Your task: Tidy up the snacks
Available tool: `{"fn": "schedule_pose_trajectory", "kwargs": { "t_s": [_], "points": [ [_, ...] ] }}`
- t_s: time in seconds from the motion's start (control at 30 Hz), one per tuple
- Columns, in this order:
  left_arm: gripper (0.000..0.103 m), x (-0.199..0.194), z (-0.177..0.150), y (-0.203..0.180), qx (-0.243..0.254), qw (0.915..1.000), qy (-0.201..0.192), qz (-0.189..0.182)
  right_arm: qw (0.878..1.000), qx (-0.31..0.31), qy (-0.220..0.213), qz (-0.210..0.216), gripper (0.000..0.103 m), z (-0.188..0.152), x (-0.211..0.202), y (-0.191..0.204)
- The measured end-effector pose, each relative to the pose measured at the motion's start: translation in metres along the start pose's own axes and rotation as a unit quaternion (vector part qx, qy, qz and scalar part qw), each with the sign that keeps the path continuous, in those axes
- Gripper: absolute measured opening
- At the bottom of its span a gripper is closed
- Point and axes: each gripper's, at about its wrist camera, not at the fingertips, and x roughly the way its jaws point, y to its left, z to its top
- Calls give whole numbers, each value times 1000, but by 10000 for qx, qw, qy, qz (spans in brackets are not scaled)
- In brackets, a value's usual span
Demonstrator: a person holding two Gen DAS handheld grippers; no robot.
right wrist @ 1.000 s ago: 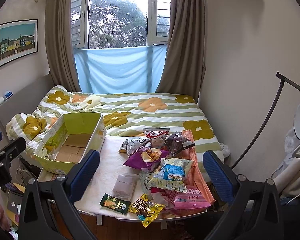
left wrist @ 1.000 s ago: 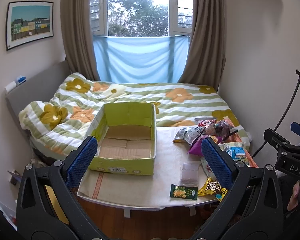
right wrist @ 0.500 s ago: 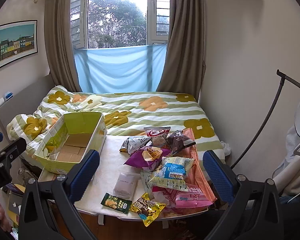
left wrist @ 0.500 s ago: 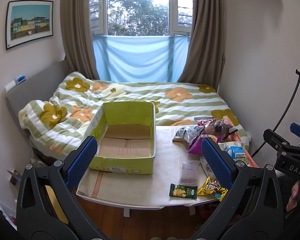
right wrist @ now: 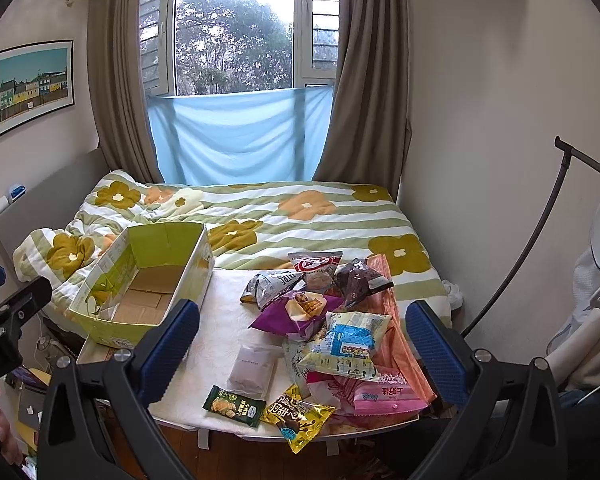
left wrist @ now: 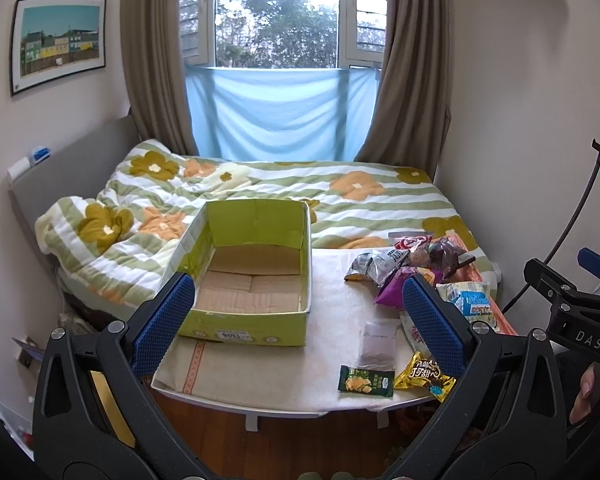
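An empty green cardboard box (left wrist: 246,322) (right wrist: 104,334) stands on the left of a white-covered table (left wrist: 332,320) (right wrist: 220,332). A pile of snack bags (right wrist: 340,320) (left wrist: 420,264) lies on the right. A clear white packet (right wrist: 251,368) (left wrist: 378,340), a dark green packet (right wrist: 234,406) (left wrist: 365,381) and a yellow packet (right wrist: 296,418) (left wrist: 424,376) lie near the front edge. My left gripper (left wrist: 296,324) is open and empty, short of the table. My right gripper (right wrist: 300,344) is open and empty, before the pile.
A bed with a flowered green-striped duvet (left wrist: 300,196) (right wrist: 284,220) lies behind the table. Walls close in on both sides. A curved black stand (right wrist: 556,220) (left wrist: 588,200) rises at the right. Wooden floor (left wrist: 300,436) shows below the table edge.
Both grippers have drifted slightly nearer the table; the box and snacks sit a little higher in view. Nothing on the table has moved.
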Motion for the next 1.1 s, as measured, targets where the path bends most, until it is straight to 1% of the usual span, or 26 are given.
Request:
{"fn": "schedule_pose_trajectory", "kwargs": {
  "t_s": [0.17, 0.3, 0.4, 0.5, 0.6, 0.7, 0.8, 0.93, 1.07, 1.1],
  "points": [
    [103, 18, 0, -2, 123, 9993, 319, -151, 9997, 128, 192, -94, 103, -2, 15, -3],
    [103, 49, -9, -9, 238, 9962, 691, -467, 9987, 233, 381, -251, 103, -12, 31, -10],
    [103, 76, -18, -21, 287, 9926, 987, -640, 9968, 363, 634, -318, 103, -19, 48, -23],
    [103, 104, -29, -35, 302, 9871, 1328, -841, 9945, 422, 878, -397, 103, -25, 69, -36],
    [103, 137, -44, -52, 384, 9795, 1719, -974, 9914, 523, 1132, -410, 103, -30, 96, -51],
    [103, 172, -61, -69, 430, 9710, 2124, -1008, 9876, 620, 1395, -377, 103, -36, 127, -66],
    [103, 207, -78, -84, 409, 9627, 2479, -999, 9808, 734, 1787, -258, 103, -42, 162, -80],
    [103, 252, -101, -103, 413, 9486, 2980, -982, 9703, 827, 2270, -97, 103, -53, 201, -92],
    [102, 295, -126, -118, 349, 9331, 3449, -950, 9608, 841, 2639, 90, 103, -60, 233, -99],
    [100, 303, -131, -121, 353, 9302, 3536, -918, 9590, 846, 2703, 128, 103, -61, 240, -99]
  ]
}}
